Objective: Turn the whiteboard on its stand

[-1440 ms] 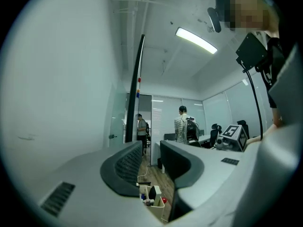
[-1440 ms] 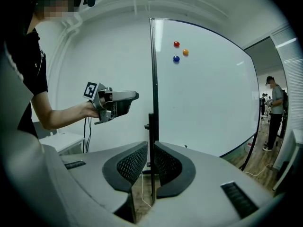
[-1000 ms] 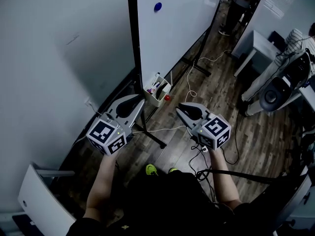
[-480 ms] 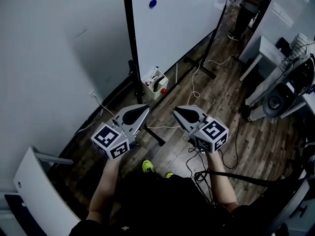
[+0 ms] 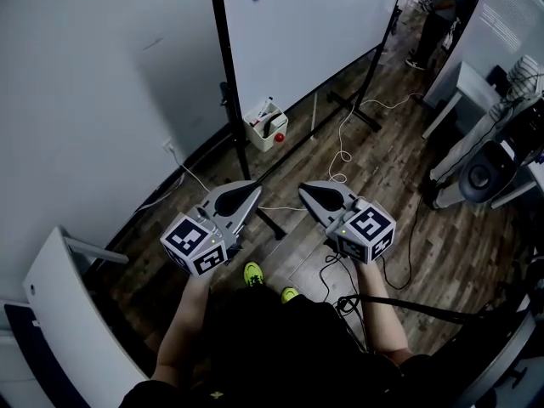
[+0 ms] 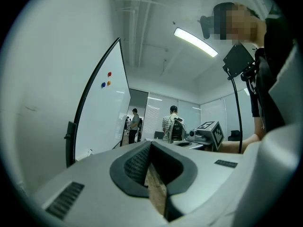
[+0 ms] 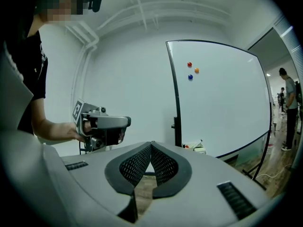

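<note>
The whiteboard (image 5: 314, 32) stands ahead on its black stand (image 5: 226, 83), well apart from both grippers. Its near edge is close to the plain grey wall (image 5: 102, 83), with only a narrow strip of floor between them. On the other side the wood-plank floor (image 5: 382, 168) lies open as far as a white desk (image 5: 466, 79) at the right. A thin white cable (image 5: 338, 155) loops across the planks by the far foot of the stand. A small white box (image 5: 267, 126) holding markers sits low beside the near post; whether it hangs there or stands on the floor is hard to tell. The head view cuts off the top of the board, leaving only a blue and an orange one of the round magnets (image 7: 190, 77) at the frame edge; the right gripper view shows three. A person (image 5: 442, 2) stands far back, half cut off. The left gripper (image 5: 253, 188) and the right gripper (image 5: 304, 189) are held side by side, level and apart from each other. Each one's grey, mesh-padded fingers are pressed together at the tips with nothing between them.
</note>
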### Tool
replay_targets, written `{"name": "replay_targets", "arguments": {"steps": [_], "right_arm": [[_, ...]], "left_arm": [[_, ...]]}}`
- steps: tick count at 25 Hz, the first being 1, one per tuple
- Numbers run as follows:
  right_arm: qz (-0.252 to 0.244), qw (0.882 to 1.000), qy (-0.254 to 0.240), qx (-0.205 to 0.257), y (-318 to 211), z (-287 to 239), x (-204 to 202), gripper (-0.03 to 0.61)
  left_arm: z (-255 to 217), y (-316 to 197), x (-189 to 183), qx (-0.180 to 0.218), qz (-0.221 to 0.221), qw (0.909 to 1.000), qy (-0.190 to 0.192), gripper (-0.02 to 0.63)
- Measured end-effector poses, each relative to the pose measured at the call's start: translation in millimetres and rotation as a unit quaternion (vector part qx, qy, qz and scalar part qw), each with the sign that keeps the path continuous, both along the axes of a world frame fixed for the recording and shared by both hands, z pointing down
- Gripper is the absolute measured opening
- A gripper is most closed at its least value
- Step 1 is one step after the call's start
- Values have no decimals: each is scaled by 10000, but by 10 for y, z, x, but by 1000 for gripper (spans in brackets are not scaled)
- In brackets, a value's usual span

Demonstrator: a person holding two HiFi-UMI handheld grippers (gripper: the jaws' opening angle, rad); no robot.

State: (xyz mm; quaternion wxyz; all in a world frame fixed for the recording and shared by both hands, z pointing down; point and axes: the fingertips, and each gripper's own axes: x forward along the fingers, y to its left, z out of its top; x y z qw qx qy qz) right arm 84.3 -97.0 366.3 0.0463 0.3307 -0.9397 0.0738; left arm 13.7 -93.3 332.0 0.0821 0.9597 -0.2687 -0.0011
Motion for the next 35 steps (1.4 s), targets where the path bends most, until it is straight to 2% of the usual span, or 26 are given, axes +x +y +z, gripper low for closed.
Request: {"name": "replay_targets", "arguments": {"steps": [5, 15, 22, 30, 35], "right_arm": [[-239, 9997, 8, 13, 313, 57, 49, 0], [-242, 9997, 15, 42, 572, 58, 216, -2], [-159, 9997, -40, 166, 592, -32, 210, -2], [-61, 9999, -62, 56, 607, 28, 271, -2], [-24, 9998, 9, 218, 523, -81, 356, -2]], "left_arm": [[125, 308, 98, -91, -166, 9998, -12, 8], [204, 626, 316, -214, -233, 9995, 58, 8], [212, 649, 349, -256, -172, 9995, 78, 8], [247, 593, 428, -347, -45, 9993, 139, 8], [158, 512, 534, -228, 35, 9996, 191, 8]]}}
